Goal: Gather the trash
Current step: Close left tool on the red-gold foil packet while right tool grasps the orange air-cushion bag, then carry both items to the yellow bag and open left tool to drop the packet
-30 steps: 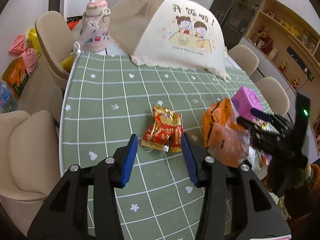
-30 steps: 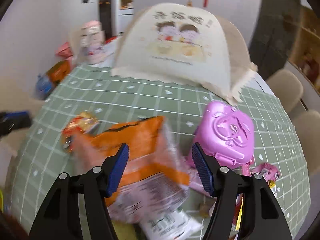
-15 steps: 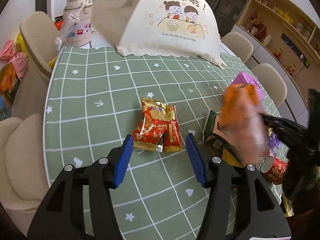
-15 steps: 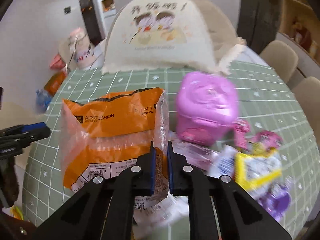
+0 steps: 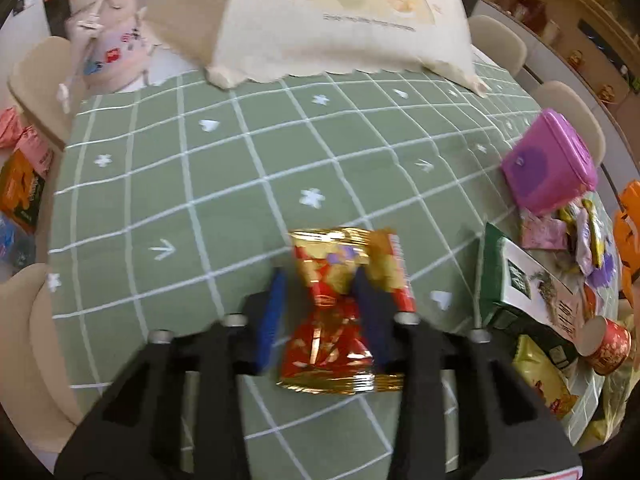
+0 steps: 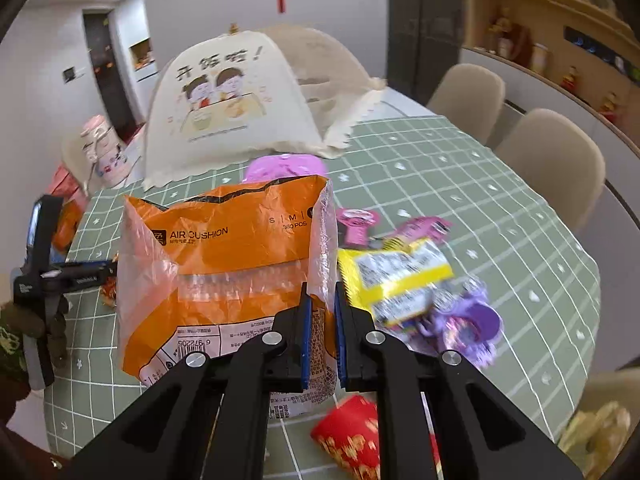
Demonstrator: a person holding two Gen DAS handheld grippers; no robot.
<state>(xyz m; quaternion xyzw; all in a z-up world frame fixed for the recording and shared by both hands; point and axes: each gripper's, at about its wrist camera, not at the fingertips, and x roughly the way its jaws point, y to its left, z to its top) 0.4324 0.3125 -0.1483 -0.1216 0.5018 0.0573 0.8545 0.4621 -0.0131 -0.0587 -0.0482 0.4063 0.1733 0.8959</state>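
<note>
A red and gold snack wrapper (image 5: 334, 300) lies on the green checked tablecloth (image 5: 200, 200). My left gripper (image 5: 320, 300) straddles it, its blue pads close on either side of the wrapper's pinched middle. My right gripper (image 6: 320, 320) is shut on the edge of an orange air-cushion bag (image 6: 224, 264) and holds it up above the table. The left gripper also shows at the left of the right wrist view (image 6: 80, 274). More trash lies at the table's right: a yellow packet (image 6: 396, 276), purple wrappers (image 6: 464, 320) and a green box (image 5: 520, 280).
A cream mesh food cover (image 5: 320, 12) stands at the table's far side, a pink bottle (image 5: 108, 40) to its left. A purple box (image 5: 548, 160) and a red paper cup (image 5: 604, 344) sit at the right. Beige chairs (image 6: 560, 160) ring the table.
My left gripper moved forward over the red and gold wrapper and narrowed around it. My right gripper closed on the orange bag and lifted it.
</note>
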